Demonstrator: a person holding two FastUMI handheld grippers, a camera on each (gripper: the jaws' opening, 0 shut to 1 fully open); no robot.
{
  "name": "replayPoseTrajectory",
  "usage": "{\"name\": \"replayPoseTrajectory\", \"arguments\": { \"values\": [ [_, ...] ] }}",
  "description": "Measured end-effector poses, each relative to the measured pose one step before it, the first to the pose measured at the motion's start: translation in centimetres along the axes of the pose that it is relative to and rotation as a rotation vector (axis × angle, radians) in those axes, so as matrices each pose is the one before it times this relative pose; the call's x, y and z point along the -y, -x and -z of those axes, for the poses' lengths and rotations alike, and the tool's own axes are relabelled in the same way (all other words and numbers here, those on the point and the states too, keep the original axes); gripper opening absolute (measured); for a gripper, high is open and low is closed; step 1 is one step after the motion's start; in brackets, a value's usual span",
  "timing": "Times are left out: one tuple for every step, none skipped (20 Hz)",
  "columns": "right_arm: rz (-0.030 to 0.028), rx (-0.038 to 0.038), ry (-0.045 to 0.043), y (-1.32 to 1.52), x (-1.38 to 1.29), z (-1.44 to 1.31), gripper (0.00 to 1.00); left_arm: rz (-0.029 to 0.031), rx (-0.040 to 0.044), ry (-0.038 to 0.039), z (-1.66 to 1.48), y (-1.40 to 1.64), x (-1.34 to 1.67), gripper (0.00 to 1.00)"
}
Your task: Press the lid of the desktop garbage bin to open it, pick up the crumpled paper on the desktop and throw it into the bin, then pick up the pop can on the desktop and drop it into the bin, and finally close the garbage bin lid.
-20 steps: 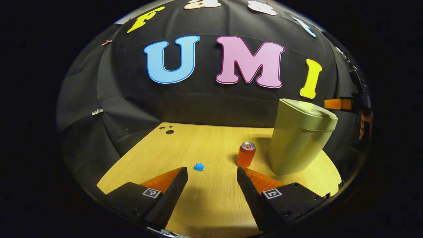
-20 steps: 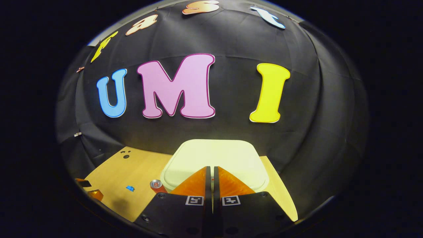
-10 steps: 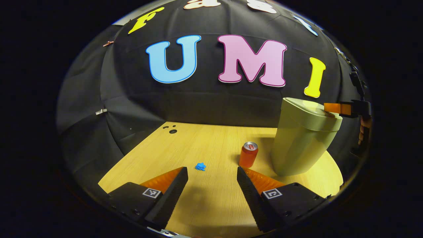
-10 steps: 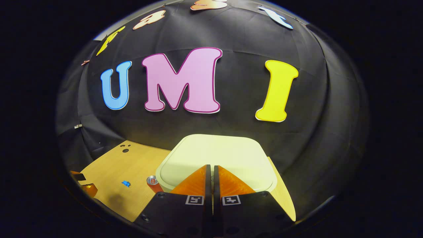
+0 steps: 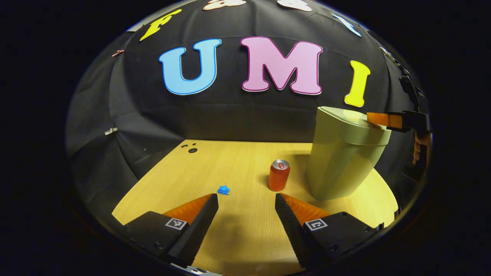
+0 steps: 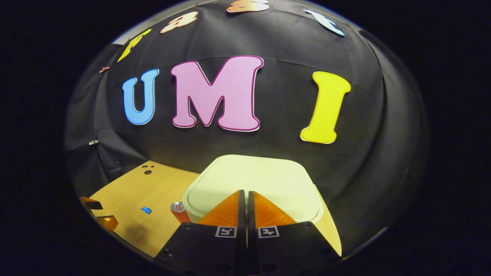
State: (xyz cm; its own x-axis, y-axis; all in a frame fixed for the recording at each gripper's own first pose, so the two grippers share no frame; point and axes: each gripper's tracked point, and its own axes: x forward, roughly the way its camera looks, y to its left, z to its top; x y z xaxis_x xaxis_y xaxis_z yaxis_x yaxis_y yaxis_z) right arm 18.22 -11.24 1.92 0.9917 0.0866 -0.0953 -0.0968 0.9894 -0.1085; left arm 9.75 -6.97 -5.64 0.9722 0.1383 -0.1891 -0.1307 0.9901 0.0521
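A pale green bin [image 5: 343, 161] stands on the wooden desk, its lid [image 6: 253, 182] down. My right gripper [image 6: 244, 193] is shut, with its tips on the near part of the lid; in the left gripper view that right gripper [image 5: 374, 119] rests on the lid's right edge. An orange pop can [image 5: 278, 175] stands upright just left of the bin, seen also as the can [image 6: 178, 211] in the right gripper view. A small blue crumpled paper [image 5: 223, 189] lies left of the can. My left gripper [image 5: 245, 199] hovers open over the desk's near side, holding nothing.
The wooden desk [image 5: 230, 161] has a few small dark holes [image 5: 191, 149] at its far left corner. Black cloth walls close the back and sides. A hand [image 5: 418, 147] holds the right gripper at the far right.
The right gripper came down onto the bin's lid and stayed there, shut. The left gripper shifted slightly, so can and paper slid a little left in its view.
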Motion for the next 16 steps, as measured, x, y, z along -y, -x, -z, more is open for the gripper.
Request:
{"name": "replayPoseTrajectory", "arguments": {
  "values": [
    [-0.00614, 0.02346, -0.00267, 0.037, 0.000, -0.632, 0.06, -0.00156, -0.00001, -0.00810, -0.143, -0.090, 0.074, 0.96],
    [-0.00694, -0.00764, 0.01163, -0.049, -0.010, 0.171, 0.05, 0.00426, 0.00822, -0.00564, -0.351, 0.024, 0.200, 0.96],
    [-0.00452, -0.00419, 0.00626, 0.098, 0.151, -0.087, 0.05, 0.01144, 0.01128, -0.00426, -0.299, 0.147, 0.342, 0.95],
    [0.00545, 0.00270, -0.00425, 0.212, 0.243, -0.092, 0.05, 0.01386, 0.00805, -0.00897, -0.286, 0.256, 0.356, 0.95],
    [0.00650, 0.01104, -0.01211, 0.517, 0.052, -0.469, 0.05, 0.01189, 0.00745, -0.01499, -0.074, 0.242, 0.104, 0.95],
    [0.01226, 0.02576, -0.01211, 0.812, -0.001, -0.872, 0.08, 0.01144, 0.01419, -0.01594, -0.439, 0.338, -0.023, 0.95],
    [0.01660, 0.02656, -0.00603, 0.694, 0.081, -0.826, 0.05, 0.00814, 0.01800, -0.01384, -0.521, 0.248, -0.156, 0.95],
    [0.01763, 0.02678, -0.00195, 0.701, -0.031, -0.846, 0.05, 0.00443, 0.01668, -0.00774, -0.478, 0.164, -0.285, 0.95],
    [0.01325, 0.01404, 0.00022, 0.723, -0.194, -0.546, 0.05, 0.00716, 0.00952, 0.00230, -0.196, 0.173, -0.239, 0.95],
    [0.00920, 0.00825, -0.00077, 0.755, -0.235, -0.381, 0.05, 0.01331, 0.00394, 0.01149, -0.173, 0.113, -0.038, 0.95],
    [0.00373, -0.00819, 0.00036, 0.802, -0.278, -0.031, 0.05, 0.01299, -0.00102, 0.01281, 0.052, 0.094, -0.030, 0.95],
    [0.00364, -0.00945, -0.00044, 0.880, -0.326, 0.123, 0.05, 0.01223, 0.00368, 0.01032, -0.106, 0.338, -0.123, 0.95],
    [0.00559, -0.00279, 0.00384, 0.908, -0.227, -0.082, 0.05, 0.01210, 0.01141, 0.00494, -0.089, 0.361, -0.136, 0.95],
    [0.00930, 0.00104, 0.00715, 0.900, -0.105, -0.043, 0.05, 0.00913, 0.01296, -0.00127, -0.162, 0.479, -0.173, 0.95],
    [0.00811, 0.00123, 0.00376, 0.857, -0.139, -0.049, 0.05, 0.00688, 0.01155, -0.00342, 0.145, 0.342, -0.293, 0.95],
    [0.00421, -0.00064, -0.00098, 0.738, -0.171, 0.128, 0.05, 0.00791, 0.00846, -0.00016, 0.220, 0.460, -0.227, 0.95]
  ]
}}
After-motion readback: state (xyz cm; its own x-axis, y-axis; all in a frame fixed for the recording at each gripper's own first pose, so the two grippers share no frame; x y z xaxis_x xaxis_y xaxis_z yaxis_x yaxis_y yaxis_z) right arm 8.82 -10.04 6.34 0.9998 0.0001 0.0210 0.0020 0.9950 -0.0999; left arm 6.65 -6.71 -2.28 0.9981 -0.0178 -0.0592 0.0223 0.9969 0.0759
